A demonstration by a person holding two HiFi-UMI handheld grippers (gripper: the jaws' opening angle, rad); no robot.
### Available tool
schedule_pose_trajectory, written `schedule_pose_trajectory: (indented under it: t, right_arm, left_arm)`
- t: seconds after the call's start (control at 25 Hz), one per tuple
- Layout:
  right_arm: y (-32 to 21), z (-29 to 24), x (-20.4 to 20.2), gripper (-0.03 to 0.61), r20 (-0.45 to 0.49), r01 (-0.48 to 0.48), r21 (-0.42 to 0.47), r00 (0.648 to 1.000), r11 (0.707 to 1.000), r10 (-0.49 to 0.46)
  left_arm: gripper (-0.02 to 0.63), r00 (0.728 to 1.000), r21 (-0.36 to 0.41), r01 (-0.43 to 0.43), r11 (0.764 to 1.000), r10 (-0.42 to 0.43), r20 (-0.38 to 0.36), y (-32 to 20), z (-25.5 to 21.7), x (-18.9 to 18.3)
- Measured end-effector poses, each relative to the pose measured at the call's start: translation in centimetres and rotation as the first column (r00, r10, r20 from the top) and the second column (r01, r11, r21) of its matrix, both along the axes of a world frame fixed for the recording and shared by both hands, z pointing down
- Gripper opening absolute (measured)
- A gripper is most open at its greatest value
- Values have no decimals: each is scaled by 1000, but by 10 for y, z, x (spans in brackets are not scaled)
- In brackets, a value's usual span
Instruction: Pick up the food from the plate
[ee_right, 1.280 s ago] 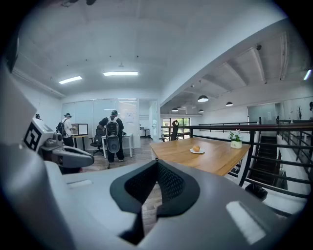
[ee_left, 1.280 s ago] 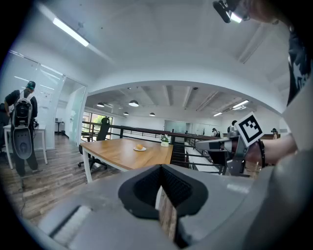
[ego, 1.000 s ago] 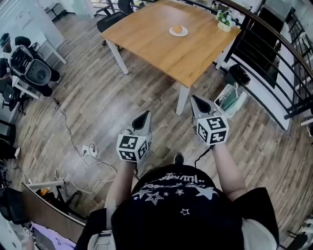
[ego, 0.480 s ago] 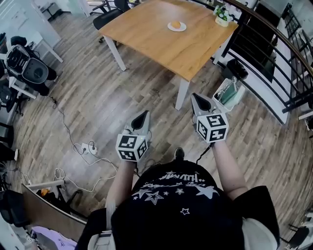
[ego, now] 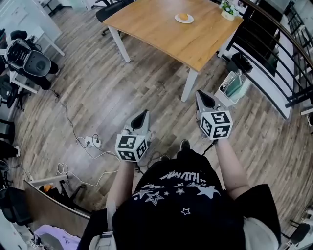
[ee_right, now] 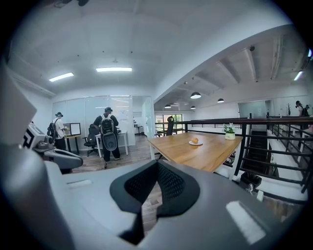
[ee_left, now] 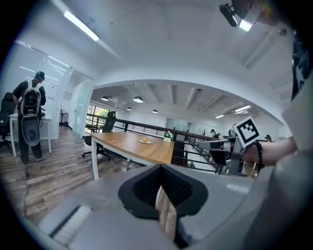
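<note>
- Food (ego: 183,16): one small, round, orange-brown piece, possibly a bun or a fruit; too small to tell which. It sits on a white plate (ego: 190,20) toward the far side of the wooden table (ego: 161,39), well apart from both grippers.
- Left gripper (ego: 145,114): jaws drawn together, with only a thin sliver of floor showing between them. Nothing is held.
- Right gripper (ego: 200,93): jaws closed tight, empty.
- Both are held low in front of the person's body, tips toward the table. This looks like a carrying posture for the approach, with the jaws closed because nothing is within reach yet.
- Around the plate: a potted plant (ego: 226,9) at the far table corner, near the plate but not touching it.
- Further out: a black railing (ego: 274,53) along the right, a bin (ego: 234,87) beside the near table leg (ego: 188,90), and a power strip (ego: 90,142) with loose cable on the floor to the left.
- In the way: the near table corner and a stretch of tabletop lie between the grippers and the plate. The person likely needs to step closer or round a side, and one gripper must open first.
</note>
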State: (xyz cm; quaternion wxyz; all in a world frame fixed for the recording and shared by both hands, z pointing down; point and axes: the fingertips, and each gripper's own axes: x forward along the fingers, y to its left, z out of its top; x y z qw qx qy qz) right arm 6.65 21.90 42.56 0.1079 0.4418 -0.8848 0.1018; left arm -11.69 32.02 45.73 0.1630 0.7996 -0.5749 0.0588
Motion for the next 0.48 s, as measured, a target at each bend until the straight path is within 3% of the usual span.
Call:
schedule_pose_trajectory:
  t: [0.48]
  right_arm:
    - [-23,2,-16,0,23,-21,0,1000,1000,21]
  left_arm:
    - [2,998,16,55,998,-55,6,-8,-1,-41]
